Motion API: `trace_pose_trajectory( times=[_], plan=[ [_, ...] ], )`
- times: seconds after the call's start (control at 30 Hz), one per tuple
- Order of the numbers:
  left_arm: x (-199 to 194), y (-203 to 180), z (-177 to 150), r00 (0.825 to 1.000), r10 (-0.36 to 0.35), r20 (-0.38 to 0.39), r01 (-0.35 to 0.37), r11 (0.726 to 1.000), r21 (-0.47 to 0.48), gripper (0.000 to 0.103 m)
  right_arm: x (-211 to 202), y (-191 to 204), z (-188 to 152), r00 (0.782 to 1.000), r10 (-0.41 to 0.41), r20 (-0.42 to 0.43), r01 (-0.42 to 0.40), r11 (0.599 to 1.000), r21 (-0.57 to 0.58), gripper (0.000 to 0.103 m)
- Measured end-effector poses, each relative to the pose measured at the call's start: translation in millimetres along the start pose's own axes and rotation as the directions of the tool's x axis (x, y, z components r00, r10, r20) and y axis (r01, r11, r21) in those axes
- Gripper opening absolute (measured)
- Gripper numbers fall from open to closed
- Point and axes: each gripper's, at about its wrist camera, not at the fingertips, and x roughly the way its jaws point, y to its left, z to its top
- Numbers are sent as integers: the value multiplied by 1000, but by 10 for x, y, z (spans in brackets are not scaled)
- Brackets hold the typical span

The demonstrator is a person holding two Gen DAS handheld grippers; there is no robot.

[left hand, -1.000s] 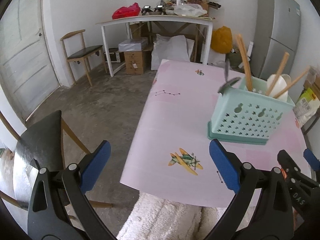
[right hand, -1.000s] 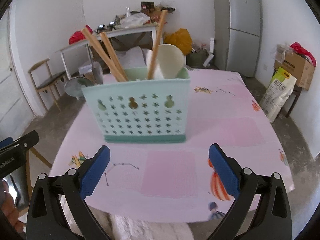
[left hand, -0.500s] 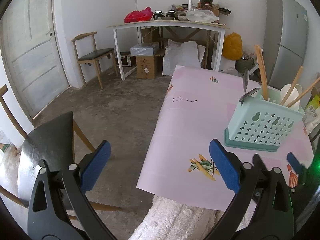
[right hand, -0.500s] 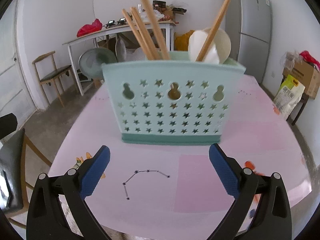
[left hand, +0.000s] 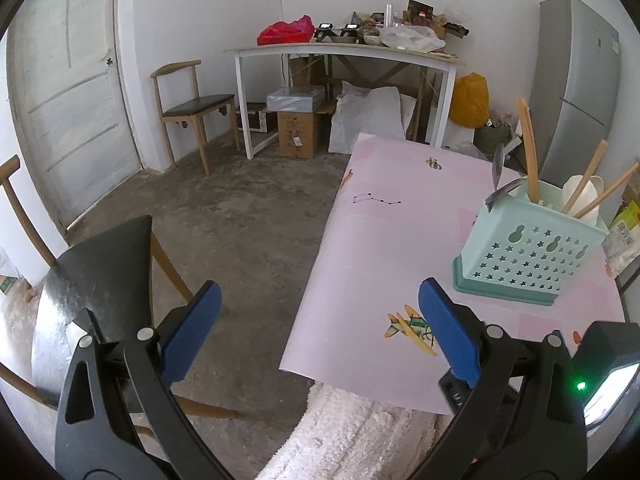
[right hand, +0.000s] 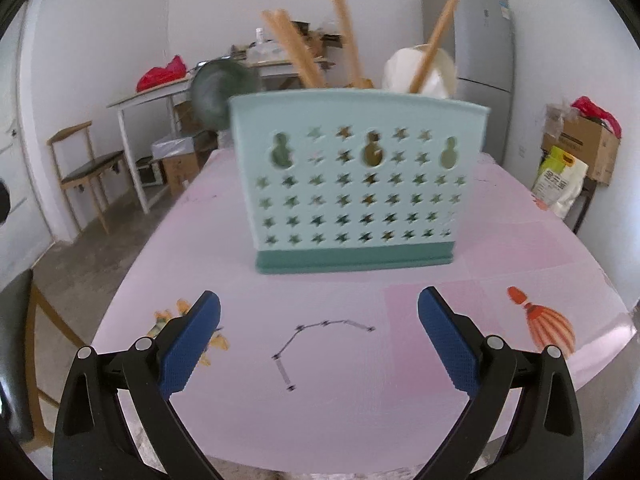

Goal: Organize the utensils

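A mint-green utensil caddy [right hand: 360, 184] with star-shaped holes stands on the pink table [right hand: 352, 360]. Wooden chopsticks [right hand: 292, 50], a white spoon [right hand: 434, 70] and a metal spoon [right hand: 220, 92] stick up out of it. My right gripper [right hand: 319, 338] is open and empty, low over the table just in front of the caddy. My left gripper [left hand: 318, 330] is open and empty too, held off the table's near left corner, over the floor; from it the caddy [left hand: 528, 252] sits far to the right, with chopsticks [left hand: 528, 150] standing in it.
A black-seated wooden chair [left hand: 96, 276] stands close at the left. A white fluffy cloth [left hand: 352, 436] lies below the table's near edge. Farther back are a cluttered white desk [left hand: 344, 52], a second chair [left hand: 188, 108], boxes [left hand: 298, 134] and a grey fridge [left hand: 580, 80].
My right gripper has come closer to the caddy, which now fills more of its view. My left gripper has drawn back and turned left, away from the table.
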Motion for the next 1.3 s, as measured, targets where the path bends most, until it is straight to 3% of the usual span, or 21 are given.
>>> trace_pose_trajectory(
  times=[0.13, 0.27, 0.37, 0.93, 1.3],
  plan=[
    [18, 38, -25, 1000, 3, -2, -3, 1000, -11, 95, 56, 67, -85, 999, 5, -44, -6, 1000, -30, 96],
    [54, 47, -38, 1000, 4, -11, -4, 1000, -14, 95, 217, 107, -198, 989, -6, -150, -2, 999, -52, 96],
    [82, 60, -42, 1000, 9, -11, -9, 1000, -11, 95, 228, 48, -227, 988, 26, -153, -29, 999, -18, 96],
    [398, 166, -289, 997, 8, -78, -8, 1000, -6, 95, 284, -34, -261, 996, 23, -85, -23, 1000, 1, 97],
    [580, 214, -416, 994, 21, -105, -19, 999, 28, 95, 362, 80, -289, 999, -34, 32, 33, 999, 29, 97]
  ],
)
